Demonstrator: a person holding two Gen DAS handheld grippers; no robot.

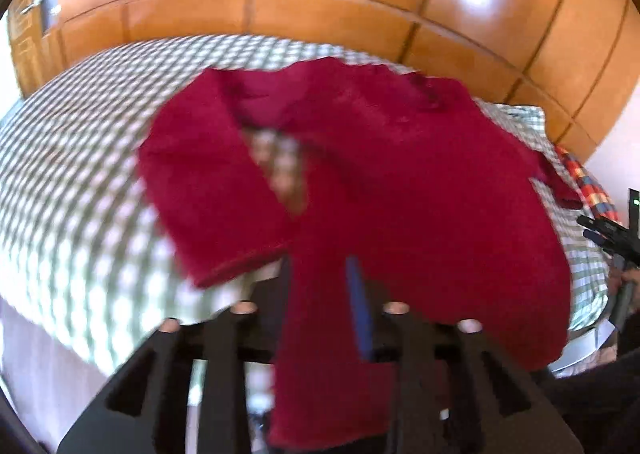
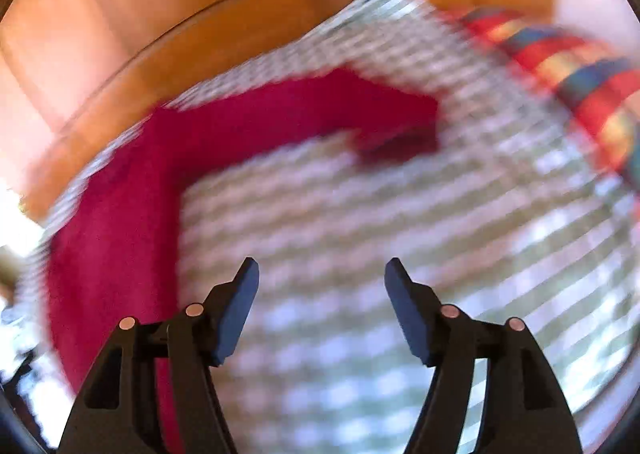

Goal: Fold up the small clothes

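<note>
A red knitted garment lies spread on the green-and-white checked bed cover. One strip of it runs between the fingers of my left gripper and drapes back over them. The jaws stand partly apart, and one blue pad shows bare beside the cloth. In the right wrist view the garment lies to the left, with a sleeve stretched across the far side. My right gripper is open over the bare bed cover, holding nothing. It also shows at the right edge of the left wrist view, as the right gripper.
Orange-brown wooden panelling rises right behind the bed. A red, blue and yellow checked cushion lies at the bed's right end. The bed's near edge drops off at lower left. Both views are motion-blurred.
</note>
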